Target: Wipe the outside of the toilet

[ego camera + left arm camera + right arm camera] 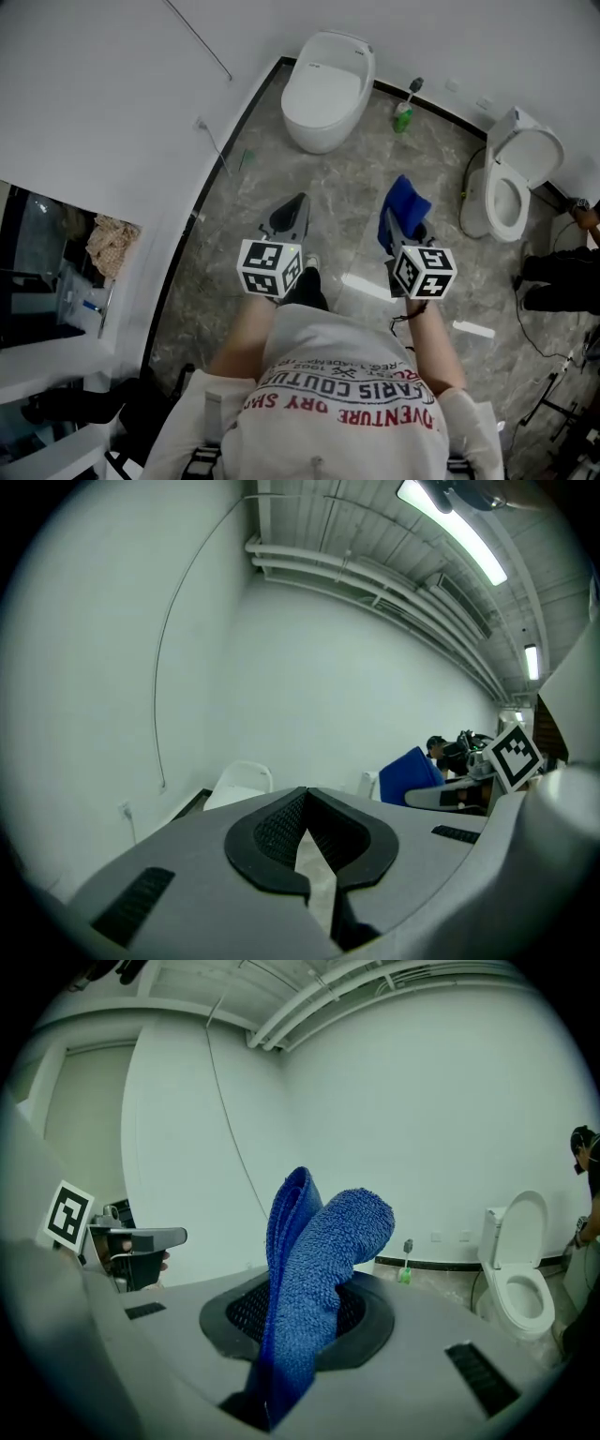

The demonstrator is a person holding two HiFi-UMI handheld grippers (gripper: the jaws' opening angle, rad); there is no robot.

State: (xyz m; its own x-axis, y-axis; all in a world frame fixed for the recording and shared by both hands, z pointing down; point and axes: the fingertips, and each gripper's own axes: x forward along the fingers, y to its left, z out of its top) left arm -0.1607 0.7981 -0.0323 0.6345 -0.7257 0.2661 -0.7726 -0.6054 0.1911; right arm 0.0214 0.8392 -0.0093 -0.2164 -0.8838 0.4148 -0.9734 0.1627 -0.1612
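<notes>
the right gripper [296,1327] was clamped on a blue terry cloth [319,1251], its jaws closed on the lower part of the fabric while the folded upper end stood up above them. from the head view, that right gripper [393,225] was held out in front of the person's body, with the blue terry cloth [405,199] bunched at its tip. the left gripper [309,841] had its jaws drawn together at the tips with nothing between them, only a thin wedge of floor showing behind. it [292,214] was level with the right one, just to its left, and the two were apart.

a white oval toilet with its lid down [326,82] stood well ahead of the left gripper, against the white wall [112,103]. a white toilet with its lid raised [514,183] stood ahead and to the right of the right gripper, well apart from it. a green toilet brush [404,114] stood on the grey marbled floor [347,187], ahead of the right gripper and between the two toilets.
</notes>
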